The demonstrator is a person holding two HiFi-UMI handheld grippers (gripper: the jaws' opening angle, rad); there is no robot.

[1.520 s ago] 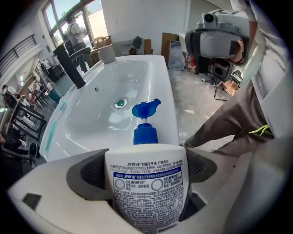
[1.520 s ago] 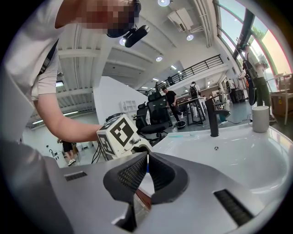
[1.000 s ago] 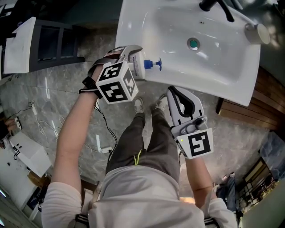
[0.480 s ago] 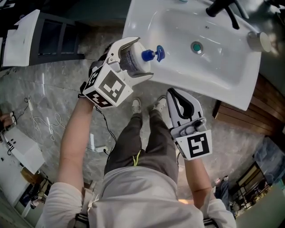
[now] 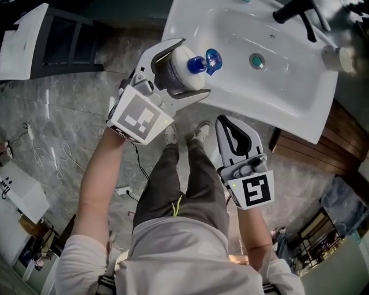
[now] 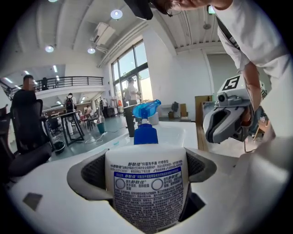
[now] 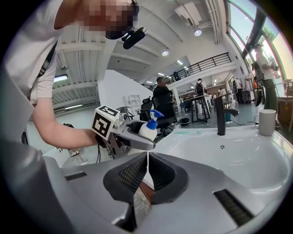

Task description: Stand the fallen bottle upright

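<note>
A white pump bottle [image 5: 183,66] with a blue pump head [image 5: 206,61] is held upright in the air over the near left rim of the white sink [image 5: 288,92]. My left gripper [image 5: 185,70] is shut on its body; the label [image 6: 146,183] fills the space between the jaws in the left gripper view. The bottle [image 7: 149,128] also shows in the right gripper view, clamped beside the marker cube. My right gripper [image 5: 232,128] hangs below the sink's front edge, shut with nothing between its fingers [image 7: 147,171].
A black tap [image 5: 294,10] stands at the sink's far side, with a round drain [image 5: 257,60] in the basin and a white cup [image 5: 337,57] on the right rim. Marble floor, cables [image 5: 49,155] and a dark shelf [image 5: 63,49] lie to the left.
My left gripper has lifted the bottle off the sink rim and turned it from lying on its side to upright. The right gripper has stayed put.
</note>
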